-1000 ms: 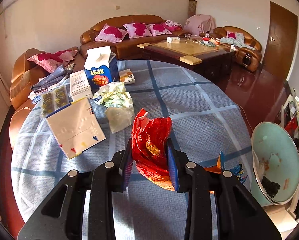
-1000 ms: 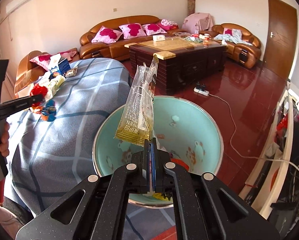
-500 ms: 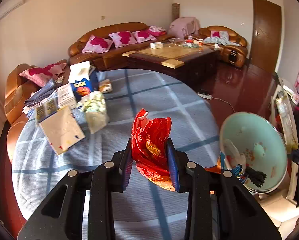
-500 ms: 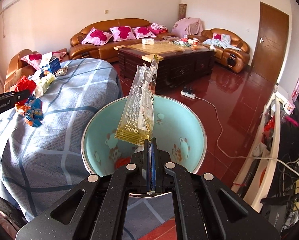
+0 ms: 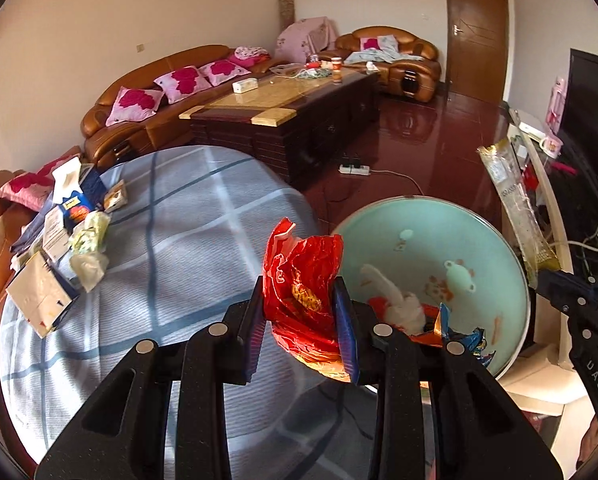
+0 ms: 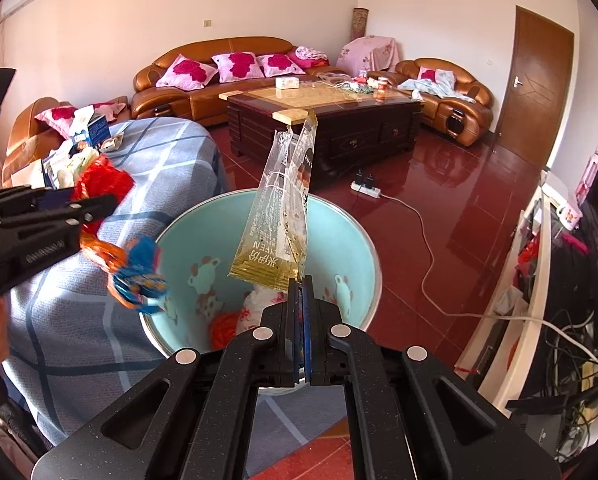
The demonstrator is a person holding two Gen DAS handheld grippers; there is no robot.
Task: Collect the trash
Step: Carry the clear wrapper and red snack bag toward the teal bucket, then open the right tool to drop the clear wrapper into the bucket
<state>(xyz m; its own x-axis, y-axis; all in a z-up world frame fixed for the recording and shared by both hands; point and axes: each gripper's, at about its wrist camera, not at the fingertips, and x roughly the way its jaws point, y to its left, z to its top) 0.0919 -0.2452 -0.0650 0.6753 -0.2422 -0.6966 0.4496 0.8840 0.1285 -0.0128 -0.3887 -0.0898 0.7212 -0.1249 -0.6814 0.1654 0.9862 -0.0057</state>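
My left gripper (image 5: 303,312) is shut on a crumpled red snack bag (image 5: 303,280), with an orange and blue wrapper (image 6: 137,276) hanging below it, held at the edge of the round table beside the light blue trash bin (image 5: 495,240). From the right wrist view the left gripper (image 6: 99,206) sits at the bin's left rim. My right gripper (image 6: 299,292) is shut on a clear and gold wrapper (image 6: 279,224), held upright over the bin (image 6: 351,240). The bin holds white and red trash (image 6: 255,304).
The blue checked tablecloth (image 5: 171,248) carries a milk carton (image 5: 73,196), a crumpled bag (image 5: 89,240), boxes and a booklet (image 5: 39,300) at its far left. A dark coffee table (image 6: 327,120), sofas, a power strip (image 6: 365,190) with a cord and a white shelf (image 6: 535,264) surround the bin.
My left gripper has carried the red bag and hanging wrapper rightward from over the table to the bin's rim. My right gripper has stayed over the bin with its wrapper.
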